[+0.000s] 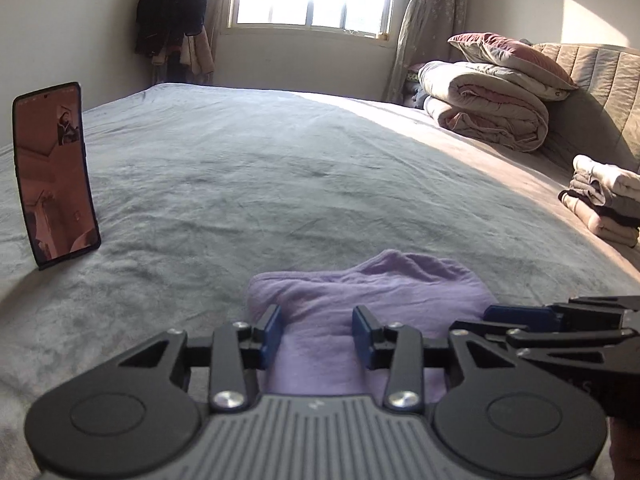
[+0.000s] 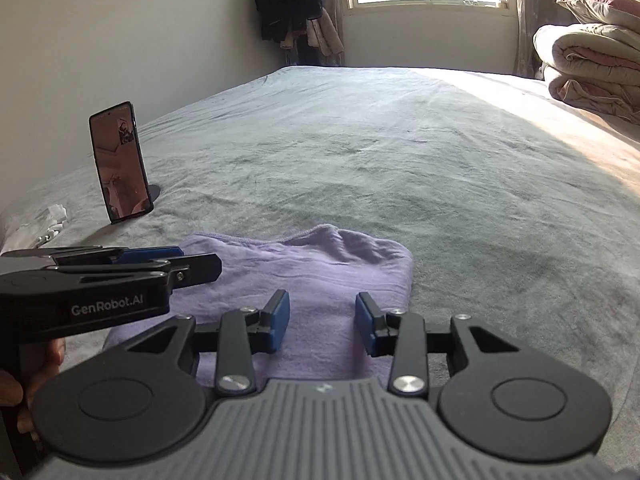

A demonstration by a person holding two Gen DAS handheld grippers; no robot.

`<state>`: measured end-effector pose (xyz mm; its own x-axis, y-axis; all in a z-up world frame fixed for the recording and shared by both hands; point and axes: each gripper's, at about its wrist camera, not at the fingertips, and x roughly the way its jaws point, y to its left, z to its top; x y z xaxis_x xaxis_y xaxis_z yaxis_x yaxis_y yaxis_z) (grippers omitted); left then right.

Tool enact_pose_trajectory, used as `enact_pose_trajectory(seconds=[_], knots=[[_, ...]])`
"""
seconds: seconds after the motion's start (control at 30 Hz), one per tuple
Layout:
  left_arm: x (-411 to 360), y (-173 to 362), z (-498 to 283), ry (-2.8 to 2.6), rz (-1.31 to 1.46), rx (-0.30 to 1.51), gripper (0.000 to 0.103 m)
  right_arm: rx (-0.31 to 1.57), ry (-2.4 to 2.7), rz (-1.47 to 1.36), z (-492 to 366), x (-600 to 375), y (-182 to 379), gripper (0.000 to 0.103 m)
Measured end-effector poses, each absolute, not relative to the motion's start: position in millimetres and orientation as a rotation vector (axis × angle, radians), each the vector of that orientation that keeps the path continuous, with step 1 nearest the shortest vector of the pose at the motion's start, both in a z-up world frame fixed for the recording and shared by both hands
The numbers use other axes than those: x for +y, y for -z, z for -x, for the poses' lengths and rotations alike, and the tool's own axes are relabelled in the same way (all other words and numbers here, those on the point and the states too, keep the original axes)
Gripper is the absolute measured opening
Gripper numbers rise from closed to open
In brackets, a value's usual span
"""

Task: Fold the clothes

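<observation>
The fingers (image 1: 273, 330) of the left gripper (image 1: 318, 330) stood apart, gripping nothing, over the near part of a folded lilac garment (image 1: 360, 292) lying on the bed (image 1: 260, 168). The right gripper (image 2: 322, 322) was likewise spread and empty above that cloth. Beyond stood a phone (image 2: 120, 162) upright to the left, and folded quilts (image 1: 484, 104) lay far right.

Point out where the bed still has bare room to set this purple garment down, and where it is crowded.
Bare: the wide grey blanket beyond the purple garment, between the propped phone and the folded clothes stack, back toward the window. Crowded: the right edge, with that stack and the rolled quilts, and the near edge, where both open grippers hover.
</observation>
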<state>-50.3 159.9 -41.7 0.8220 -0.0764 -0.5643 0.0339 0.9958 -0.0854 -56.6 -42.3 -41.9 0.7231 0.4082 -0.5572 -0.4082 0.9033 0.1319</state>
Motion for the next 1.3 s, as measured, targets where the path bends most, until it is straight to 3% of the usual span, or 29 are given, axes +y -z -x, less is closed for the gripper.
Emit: enact_pose_trajectory(seconds=[0.1,0.67,1.03,1.3], knots=[[166.0,50.8,50.6,0.053,0.078,0.609,0.053,0.621,-0.449,0.036,57.6,-41.5,50.6,0.035],[171.3,33.3,82.8,0.039,0.093,0.659,0.053,0.678,-0.469,0.017,95.9,-85.1,49.8,0.038],[186.1,14.8,95.7,0.164,0.009,0.772,0.062,0.792,-0.499,-0.056,87.4,-110.7,40.7,0.044],[221.7,25.6,71.8,0.293,0.408,0.853,0.064,0.889,-0.538,-0.348,55.3,-134.4,44.9,0.044]])
